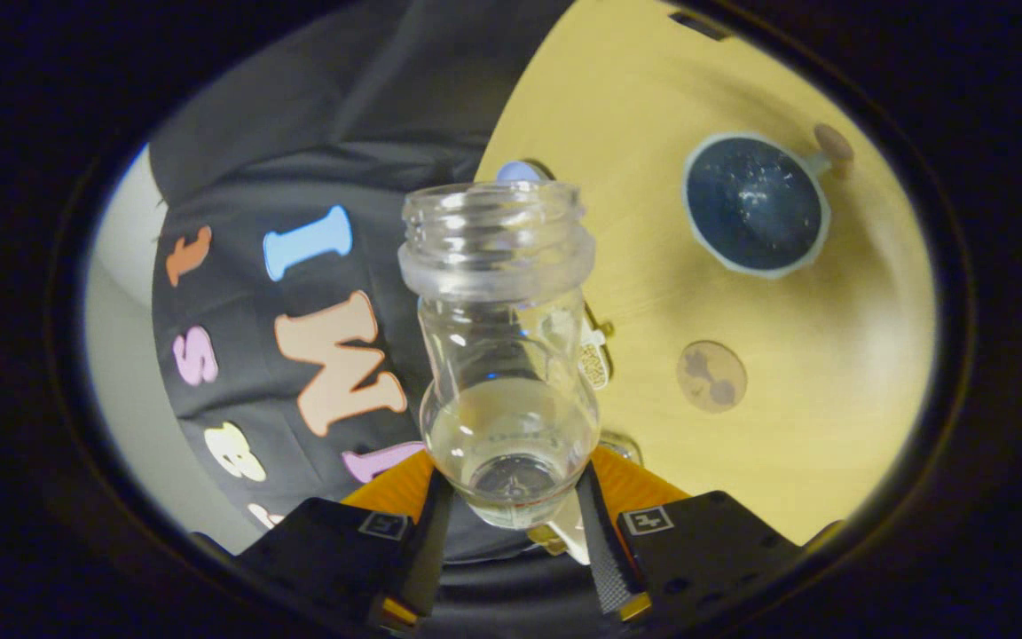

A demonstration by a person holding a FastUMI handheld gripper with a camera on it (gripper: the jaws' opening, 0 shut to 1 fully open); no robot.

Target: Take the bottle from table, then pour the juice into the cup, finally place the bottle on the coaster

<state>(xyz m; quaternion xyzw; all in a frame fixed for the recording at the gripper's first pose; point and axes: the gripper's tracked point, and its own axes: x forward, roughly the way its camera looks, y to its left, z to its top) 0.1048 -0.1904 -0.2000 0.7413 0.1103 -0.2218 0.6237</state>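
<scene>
A clear, uncapped glass bottle [502, 355] stands out between my two fingers, its open mouth pointing away from me and a little pale liquid pooled in its lower body. My gripper [511, 497] is shut on the bottle, one black finger pressing on each side of its base. The whole view is rolled, so the yellow table [830, 426] lies to the right of the bottle. On it sits a dark blue cup [755, 204] with a pale rim and a small handle, beyond and to the right of the bottle's mouth. A small round cork coaster [711, 376] lies nearer, right of the bottle's body.
A small round wooden knob [833, 142] lies by the cup's handle. A pale blue cap-like object [520, 171] peeks out just behind the bottle's mouth. A small tag-like thing [593, 359] shows behind the bottle's right side. The dark cloth wall is left of the table.
</scene>
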